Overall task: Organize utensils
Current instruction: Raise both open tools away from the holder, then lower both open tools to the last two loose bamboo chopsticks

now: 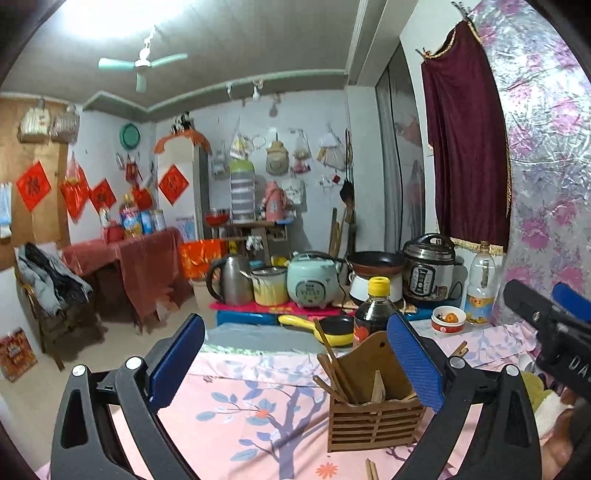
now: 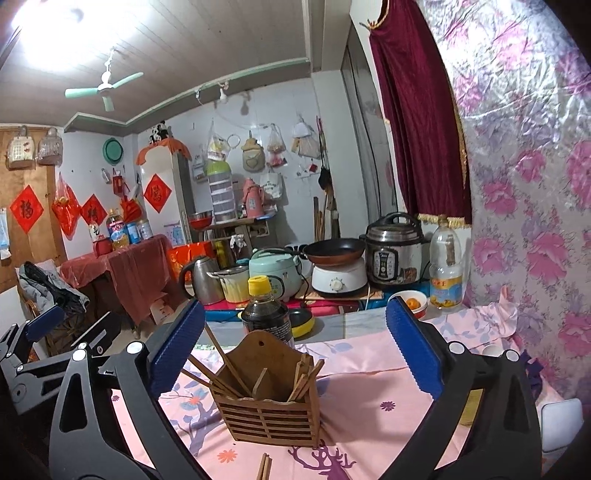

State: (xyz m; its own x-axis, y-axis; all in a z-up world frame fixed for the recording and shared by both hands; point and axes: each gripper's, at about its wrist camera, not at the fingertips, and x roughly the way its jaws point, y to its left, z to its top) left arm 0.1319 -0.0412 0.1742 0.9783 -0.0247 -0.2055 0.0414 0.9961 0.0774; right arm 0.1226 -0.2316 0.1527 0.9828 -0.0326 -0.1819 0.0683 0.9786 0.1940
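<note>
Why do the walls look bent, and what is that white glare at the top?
Both wrist views use fisheye lenses, so straight edges bow outward and dark corners frame each picture. In the left wrist view a bright ceiling light washes out the upper left; the right wrist view shows the same glare. The slatted wooden utensil holder stays sharp.

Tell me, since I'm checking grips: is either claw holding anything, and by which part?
Nothing is held. The left claw and right claw are both open, clear of the wooden chopstick holder.
</note>
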